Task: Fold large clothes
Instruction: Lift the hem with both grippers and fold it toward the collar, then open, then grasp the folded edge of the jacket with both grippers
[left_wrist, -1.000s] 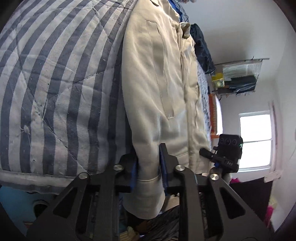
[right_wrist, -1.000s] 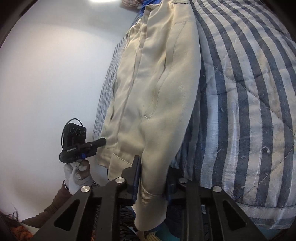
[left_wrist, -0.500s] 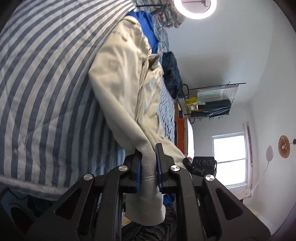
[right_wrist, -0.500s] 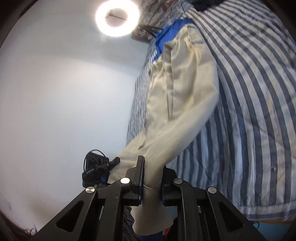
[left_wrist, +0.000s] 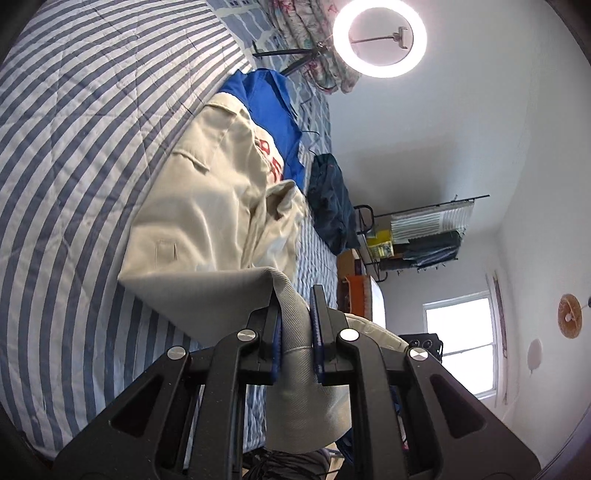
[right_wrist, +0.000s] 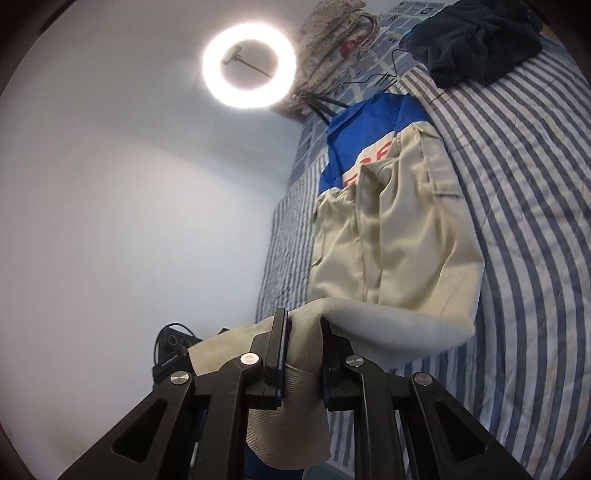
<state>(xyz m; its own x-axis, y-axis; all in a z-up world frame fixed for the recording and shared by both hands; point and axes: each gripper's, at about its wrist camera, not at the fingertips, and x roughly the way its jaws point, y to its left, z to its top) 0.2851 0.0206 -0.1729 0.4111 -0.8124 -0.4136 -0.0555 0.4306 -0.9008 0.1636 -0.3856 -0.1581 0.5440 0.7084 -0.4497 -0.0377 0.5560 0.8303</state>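
Jacket (left_wrist: 207, 221) hem (far corners hidden) clamped in both tongs (left_wrist: 295, 321) (right_wrist: 303, 332).

1. The striped quilt (left_wrist: 74, 155) is bare and flat on the outer side of the jacket (left_wrist: 207, 206); a gripper could pass over it freely there.
2. On the right wrist view the same quilt (right_wrist: 524, 229) is open beside the jacket (right_wrist: 406, 251), out to the bed's edge.
3. A dark bundle of cloth (right_wrist: 476, 40) with a wire hanger (right_wrist: 391, 75) lies near the blue collar and blocks that corner.
4. A ring light (right_wrist: 249, 64) on its stand and folded bedding (right_wrist: 332, 40) stand beyond the collar.
5. A shelf rack (left_wrist: 417, 236) stands off the bed, probably well apart.
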